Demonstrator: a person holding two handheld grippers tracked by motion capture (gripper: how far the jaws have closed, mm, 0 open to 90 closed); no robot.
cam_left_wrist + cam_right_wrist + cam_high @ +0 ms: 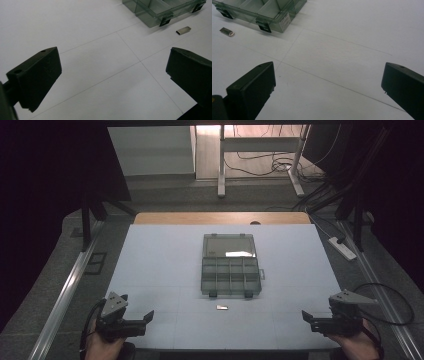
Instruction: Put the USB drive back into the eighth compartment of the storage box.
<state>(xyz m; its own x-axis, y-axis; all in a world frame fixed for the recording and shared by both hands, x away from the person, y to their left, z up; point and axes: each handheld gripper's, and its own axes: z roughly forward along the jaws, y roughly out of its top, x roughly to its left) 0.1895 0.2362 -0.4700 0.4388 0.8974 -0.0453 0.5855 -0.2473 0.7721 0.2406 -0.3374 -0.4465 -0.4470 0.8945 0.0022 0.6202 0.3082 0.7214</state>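
The left black two-jaw gripper [149, 316], held in the person's left hand [102, 347], points inward, its jaws spread wide with nothing between them. The right black two-jaw gripper [305, 316], held in the right hand [357, 346], points inward too, its jaws equally wide apart and empty

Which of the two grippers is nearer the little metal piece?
Roughly equal: the metal piece lies between the left gripper and right gripper, perhaps slightly nearer the left.

Open organizer box [230, 270] blocks table [150, 270] centre; small metal piece [222, 307] just before it; flanks free.
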